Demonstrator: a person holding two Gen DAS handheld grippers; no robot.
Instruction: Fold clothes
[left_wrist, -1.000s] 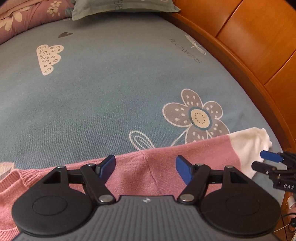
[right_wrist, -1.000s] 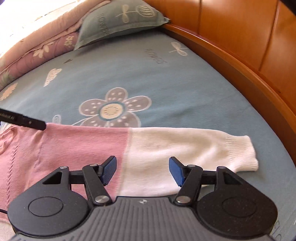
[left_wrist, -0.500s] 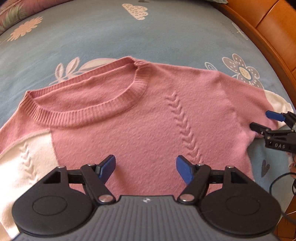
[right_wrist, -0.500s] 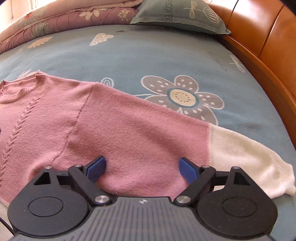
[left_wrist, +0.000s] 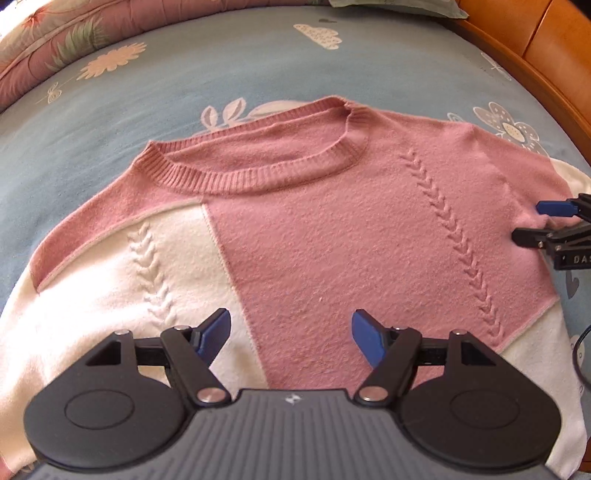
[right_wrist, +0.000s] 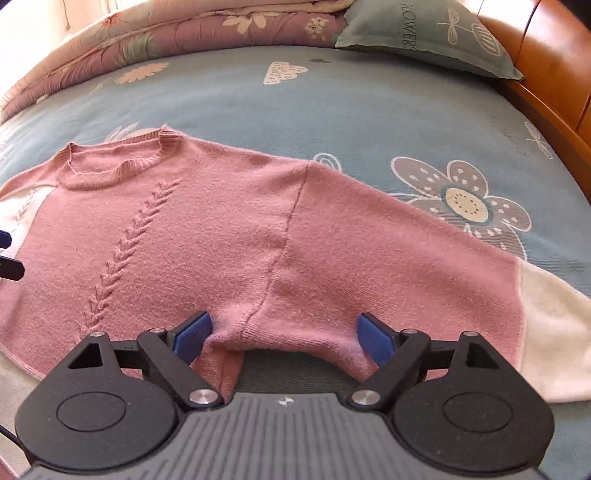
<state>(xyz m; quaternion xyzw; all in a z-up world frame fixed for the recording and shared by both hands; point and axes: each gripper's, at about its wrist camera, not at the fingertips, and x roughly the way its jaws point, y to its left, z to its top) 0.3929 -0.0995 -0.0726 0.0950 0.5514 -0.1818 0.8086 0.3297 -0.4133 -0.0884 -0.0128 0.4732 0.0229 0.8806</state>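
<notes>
A pink and white knit sweater lies flat, front up, on the blue bed sheet, its collar at the far side. My left gripper hovers open over the sweater's lower front, where white meets pink, with nothing between its pads. My right gripper stands wide open at the underarm of the sweater. A bunch of pink knit lies between its blue pads. The pink sleeve ends in a white cuff at the right. The right gripper also shows at the edge of the left wrist view.
An orange wooden bed frame curves along the right side. A grey-green pillow and a folded floral quilt lie at the far end. A black cable hangs off the bed's right edge.
My left gripper swept left from the sleeve's far edge to over the sweater's front. My right gripper moved from the white cuff to the underarm, and its jaws opened wider.
</notes>
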